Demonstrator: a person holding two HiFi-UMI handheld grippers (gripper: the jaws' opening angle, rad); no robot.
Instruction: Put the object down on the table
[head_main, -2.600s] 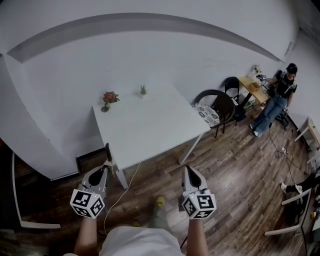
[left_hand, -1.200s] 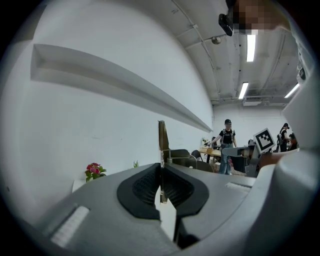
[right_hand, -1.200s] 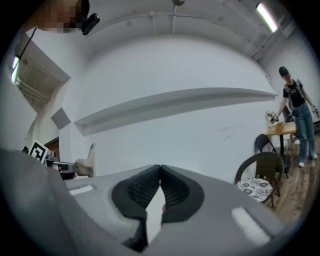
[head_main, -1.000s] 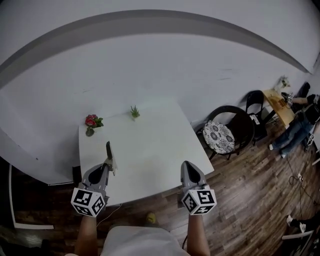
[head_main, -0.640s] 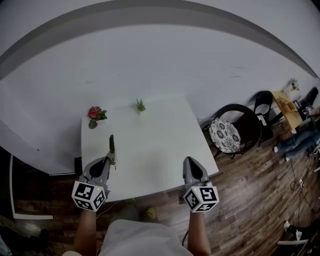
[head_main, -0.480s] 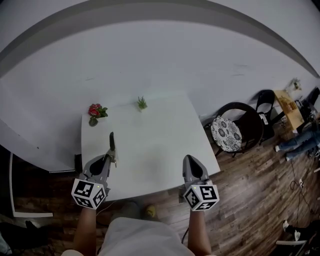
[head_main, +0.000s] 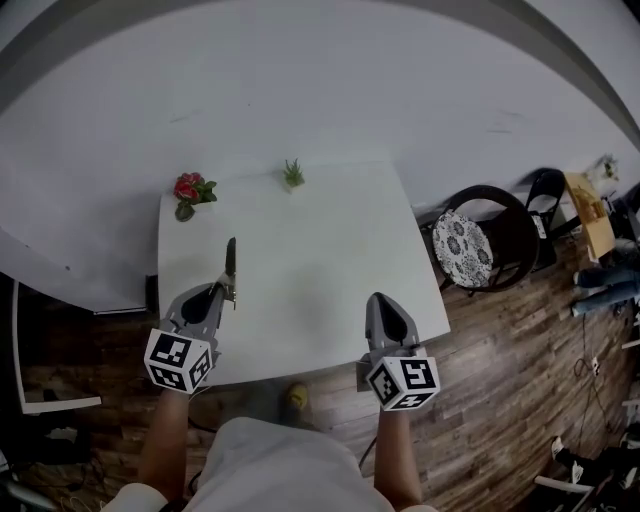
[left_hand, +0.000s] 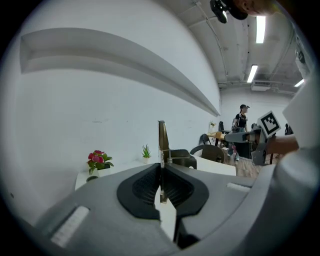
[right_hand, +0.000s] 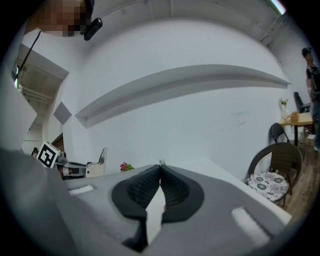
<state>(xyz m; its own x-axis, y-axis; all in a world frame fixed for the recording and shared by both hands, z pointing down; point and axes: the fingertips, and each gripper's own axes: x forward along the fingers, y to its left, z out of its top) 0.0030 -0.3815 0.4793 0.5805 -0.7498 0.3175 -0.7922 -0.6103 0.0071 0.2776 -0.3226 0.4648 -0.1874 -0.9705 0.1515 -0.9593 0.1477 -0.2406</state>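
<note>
A thin blade-like object (head_main: 230, 262) sticks forward out of my left gripper (head_main: 222, 292), which is shut on its lower end over the left front part of the white table (head_main: 320, 250). In the left gripper view the object (left_hand: 162, 142) stands upright between the closed jaws of the left gripper (left_hand: 161, 167), with a dark block at its base. My right gripper (head_main: 385, 305) is shut and holds nothing, over the table's near right edge. The right gripper view shows the right gripper (right_hand: 160, 167) with pads pressed together and the blade (right_hand: 102, 156) off to the left.
A pot of red flowers (head_main: 187, 190) and a small green plant (head_main: 293, 174) stand at the table's far edge. A dark chair with a patterned cushion (head_main: 465, 250) is right of the table. A small yellow thing (head_main: 294, 397) lies on the wood floor below. A person (left_hand: 242, 117) stands far off.
The table has come closer; both grippers, earlier short of it over the floor, now reach over its near part. The left gripper still grips the blade-like object.
</note>
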